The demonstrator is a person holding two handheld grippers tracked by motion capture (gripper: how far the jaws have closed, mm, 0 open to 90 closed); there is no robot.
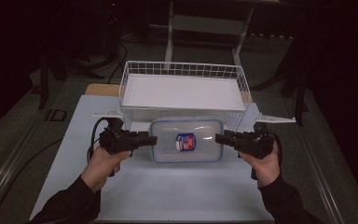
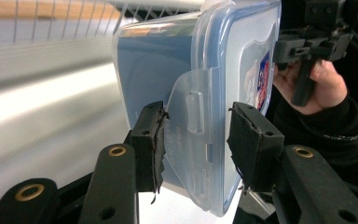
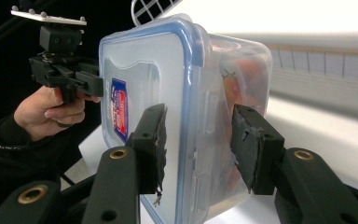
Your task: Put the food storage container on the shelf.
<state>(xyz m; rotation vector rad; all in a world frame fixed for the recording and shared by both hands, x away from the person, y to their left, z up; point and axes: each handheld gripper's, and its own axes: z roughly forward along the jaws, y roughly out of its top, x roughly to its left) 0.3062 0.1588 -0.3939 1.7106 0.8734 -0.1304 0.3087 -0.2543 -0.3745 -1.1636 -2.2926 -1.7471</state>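
Observation:
A clear plastic container (image 1: 168, 140) with a blue-rimmed lid and a red-and-blue label lies lengthwise on the white table, just in front of the wire basket. My left gripper (image 1: 154, 139) is at its left end and my right gripper (image 1: 217, 137) at its right end. In the left gripper view the jaws of the left gripper (image 2: 196, 140) close over the lid's latch flap on the container (image 2: 158, 60). In the right gripper view the right gripper (image 3: 198, 140) clamps the container (image 3: 144, 60) across lid and body. Something orange (image 3: 249, 70) shows inside.
A white wire basket (image 1: 182, 65) with a white floor stands directly behind the container. The white table top (image 1: 177, 191) reaches toward the person, whose hands and dark sleeves come in from the bottom. Dark floor and stand legs surround the table.

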